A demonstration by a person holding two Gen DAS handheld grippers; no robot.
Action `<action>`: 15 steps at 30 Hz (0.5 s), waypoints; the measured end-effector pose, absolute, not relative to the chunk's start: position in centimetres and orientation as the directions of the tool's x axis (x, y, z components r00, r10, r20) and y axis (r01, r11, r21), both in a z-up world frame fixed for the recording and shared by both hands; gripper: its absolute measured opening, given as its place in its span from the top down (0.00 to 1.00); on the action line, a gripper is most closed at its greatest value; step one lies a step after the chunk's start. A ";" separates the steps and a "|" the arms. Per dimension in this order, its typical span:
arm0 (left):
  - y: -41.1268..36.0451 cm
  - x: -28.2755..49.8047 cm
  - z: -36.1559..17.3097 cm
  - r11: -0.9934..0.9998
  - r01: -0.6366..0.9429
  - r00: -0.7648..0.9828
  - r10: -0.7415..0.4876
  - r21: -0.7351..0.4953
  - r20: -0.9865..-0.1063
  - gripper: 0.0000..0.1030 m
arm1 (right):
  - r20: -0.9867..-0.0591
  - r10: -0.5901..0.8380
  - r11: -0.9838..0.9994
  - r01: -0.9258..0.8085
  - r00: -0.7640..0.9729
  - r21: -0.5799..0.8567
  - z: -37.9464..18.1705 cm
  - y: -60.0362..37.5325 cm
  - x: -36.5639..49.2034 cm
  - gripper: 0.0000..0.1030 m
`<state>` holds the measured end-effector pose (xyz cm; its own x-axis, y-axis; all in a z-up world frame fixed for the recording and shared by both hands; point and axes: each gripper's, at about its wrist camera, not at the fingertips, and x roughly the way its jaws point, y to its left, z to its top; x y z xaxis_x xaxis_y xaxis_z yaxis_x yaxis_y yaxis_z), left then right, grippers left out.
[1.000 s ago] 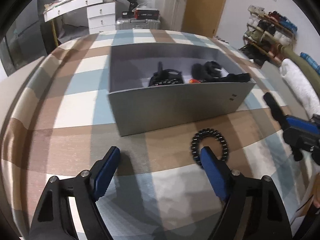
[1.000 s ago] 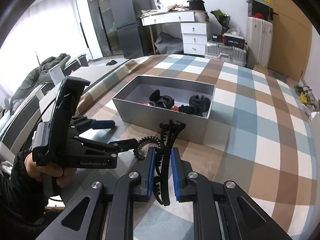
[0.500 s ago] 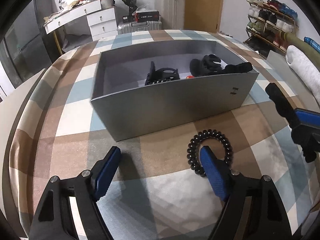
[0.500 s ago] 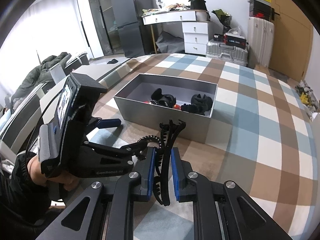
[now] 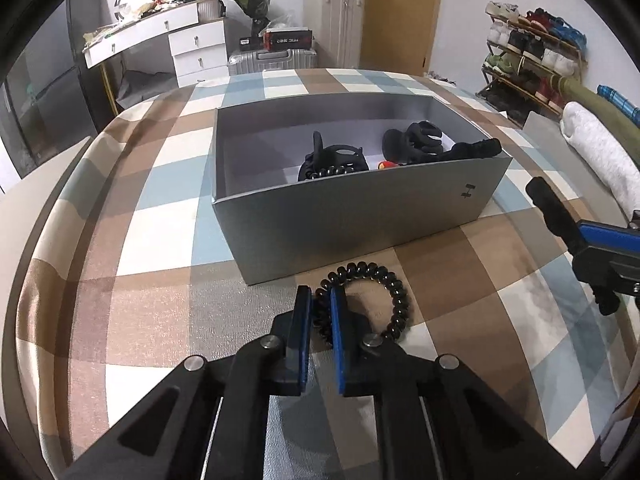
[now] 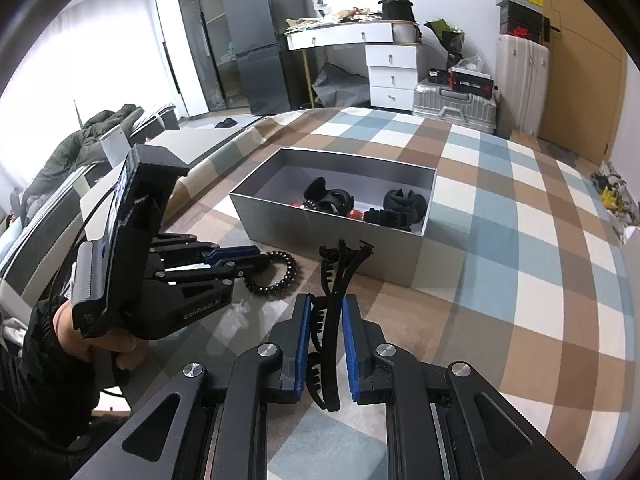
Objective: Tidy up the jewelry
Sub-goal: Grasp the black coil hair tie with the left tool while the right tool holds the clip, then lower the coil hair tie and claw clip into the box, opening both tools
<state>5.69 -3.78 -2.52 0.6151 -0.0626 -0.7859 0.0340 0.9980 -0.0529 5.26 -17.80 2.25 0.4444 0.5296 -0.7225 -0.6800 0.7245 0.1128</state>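
The left gripper (image 5: 320, 312) pinches the black coiled hair tie (image 5: 372, 300); the open grey cardboard box (image 5: 360, 220) lies directly ahead. The right gripper (image 6: 326, 340) clamps a black toothed hair clip (image 6: 338, 280).

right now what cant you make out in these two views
- Spiral hair tie: the part between the left tongs is covered by their blue pads, left wrist view.
- Small red item in the grey box: mostly behind the front wall; too small to identify in either view.
- Hair claw clip in the right tongs: left wrist view's edge cuts it off.
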 end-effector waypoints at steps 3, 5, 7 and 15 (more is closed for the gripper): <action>-3.9 5.5 -2.4 0.997 0.052 0.620 -0.076 -0.055 -0.781 0.95 | -0.721 0.529 0.728 -0.676 0.448 0.114 2.3 -17.8 5.3 0.85; -3.9 5.4 -2.1 0.997 0.060 0.625 -0.080 -0.054 -0.777 0.95 | -0.719 0.530 0.730 -0.673 0.450 0.117 2.3 -17.9 5.4 0.85; -4.0 5.2 -1.8 0.996 0.075 0.635 -0.090 -0.055 -0.767 0.95 | -0.716 0.530 0.733 -0.671 0.455 0.116 2.3 -18.0 5.4 0.85; -4.1 4.6 -0.3 0.991 0.112 0.674 -0.131 -0.075 -0.727 0.95 | -0.685 0.542 0.753 -0.644 0.486 0.138 2.3 -18.7 5.9 0.86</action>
<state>4.59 -4.12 -0.26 0.6739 -0.1309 -0.7271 0.1115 0.9909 -0.0750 5.88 -18.67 2.34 0.4864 0.5420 -0.6854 -0.6438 0.7526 0.1383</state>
